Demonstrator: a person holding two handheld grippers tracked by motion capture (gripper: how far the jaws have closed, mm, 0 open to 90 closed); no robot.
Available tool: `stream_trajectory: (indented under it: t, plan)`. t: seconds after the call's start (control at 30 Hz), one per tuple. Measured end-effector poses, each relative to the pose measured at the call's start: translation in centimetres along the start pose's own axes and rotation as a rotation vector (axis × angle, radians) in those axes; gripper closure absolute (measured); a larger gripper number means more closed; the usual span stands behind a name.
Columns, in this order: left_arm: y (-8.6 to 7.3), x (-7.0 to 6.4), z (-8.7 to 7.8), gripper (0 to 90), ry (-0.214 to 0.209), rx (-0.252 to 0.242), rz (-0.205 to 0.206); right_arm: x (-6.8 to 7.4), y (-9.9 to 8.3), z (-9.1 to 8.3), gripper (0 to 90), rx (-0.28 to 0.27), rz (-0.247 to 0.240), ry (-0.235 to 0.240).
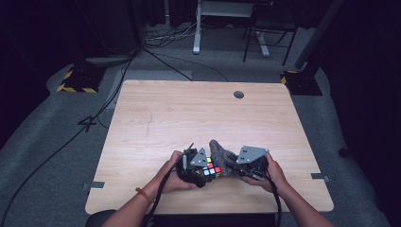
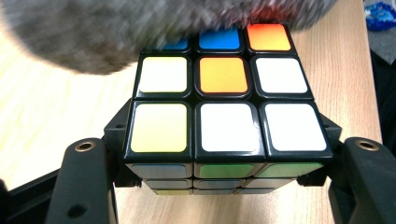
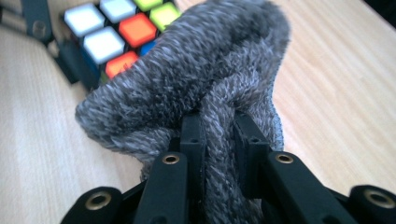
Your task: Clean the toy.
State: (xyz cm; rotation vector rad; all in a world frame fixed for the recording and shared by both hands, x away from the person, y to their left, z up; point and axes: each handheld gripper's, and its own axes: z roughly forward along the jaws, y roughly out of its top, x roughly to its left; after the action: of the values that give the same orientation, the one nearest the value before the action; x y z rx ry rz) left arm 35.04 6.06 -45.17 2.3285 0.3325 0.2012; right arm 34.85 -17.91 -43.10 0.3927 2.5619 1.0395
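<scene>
While left gripper [image 2: 224, 186] jaws clamp the rigid cube [image 2: 224, 112], right gripper [image 3: 219, 140] jaws pinch soft, limp cloth [image 3: 196, 74] draped over the cube's far edge.

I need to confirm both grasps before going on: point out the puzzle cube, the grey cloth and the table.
puzzle cube [image 2: 223, 74], left gripper view, on its orange centre sticker.
grey cloth [image 3: 205, 60], right gripper view, on the fuzzy fold above the tongs.
table [image 1: 189, 113], high view, on bare wood.
</scene>
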Motion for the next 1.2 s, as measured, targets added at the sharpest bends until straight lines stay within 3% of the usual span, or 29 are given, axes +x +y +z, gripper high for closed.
stream_trajectory:
  t: [0.2,0.47,0.67,0.8,0.87,0.97,1.2]
  plan:
    - [0.1,-0.1,-0.1,33.9,-0.008,-0.018,0.003,0.5,0.2,-0.2,76.6,-0.058,0.016,0.071]
    - [0.1,0.1,0.1,33.8,-0.014,-0.033,-0.015,0.2,0.1,-0.6,76.6,-0.129,0.063,0.096]
    - [0.3,-0.1,0.7,33.7,-0.007,-0.004,-0.003,0.1,0.4,-1.1,76.7,-0.203,0.09,0.132]
    - [0.6,-0.6,1.4,33.7,0.001,0.028,0.029,0.7,1.1,-0.9,76.8,-0.22,0.072,0.161]
    - [0.6,-0.6,1.4,33.8,0.011,0.029,0.034,1.1,1.5,-0.7,76.8,-0.195,0.04,0.132]
    - [0.6,-0.5,0.8,33.8,0.017,0.007,0.03,1.0,1.5,-0.9,76.8,-0.185,0.036,0.079]
    - [0.7,-0.3,-0.6,33.9,0.014,-0.071,0.02,-0.4,0.1,-0.6,76.9,-0.139,0.094,0.03]
